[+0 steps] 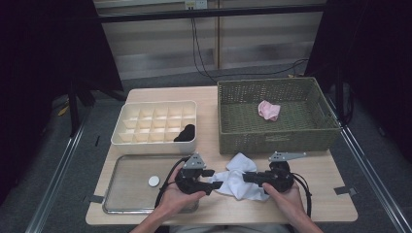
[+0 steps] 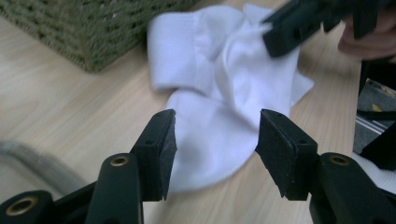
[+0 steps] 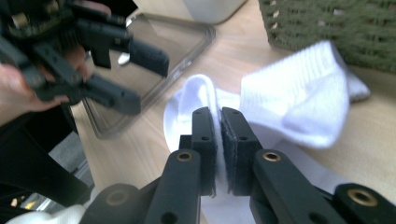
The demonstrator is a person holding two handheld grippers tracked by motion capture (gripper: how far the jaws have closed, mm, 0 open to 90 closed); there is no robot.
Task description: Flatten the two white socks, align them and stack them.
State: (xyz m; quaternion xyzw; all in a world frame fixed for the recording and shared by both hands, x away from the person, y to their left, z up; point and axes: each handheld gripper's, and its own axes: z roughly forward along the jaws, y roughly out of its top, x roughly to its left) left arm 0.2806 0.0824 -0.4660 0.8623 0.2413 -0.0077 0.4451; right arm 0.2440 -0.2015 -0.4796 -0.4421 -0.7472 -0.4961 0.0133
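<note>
The right gripper (image 3: 218,122) pinches a fold of the white sock (image 3: 299,109), its two black jaws pressed together with a thin edge of the fabric between the pads. The rest of the sock spills beyond and to the right of those jaws, its ribbed cuff lying just short of the green wicker basket (image 3: 336,21).

The left gripper (image 2: 215,140) stands spread, its jaws well apart with nothing pressed between them; the sock (image 2: 224,93) lies on the tabletop (image 2: 60,98) just ahead of the pads, its rounded end showing in the gap. Farther ahead of this gripper the right gripper's (image 2: 289,28) jaws bite into the far side of the same sock.

From the high view, the sock (image 1: 238,177) lies crumpled between the left gripper (image 1: 216,184) and the right gripper (image 1: 248,177), which face each other. Beyond them sits the basket (image 1: 243,138), holding a pink cloth (image 1: 268,110). Beyond the left gripper lies a clear tray (image 1: 131,170) bearing a small white disc (image 1: 154,181), then a cream divided box (image 1: 145,141) with a dark item (image 1: 185,133) in one compartment.
</note>
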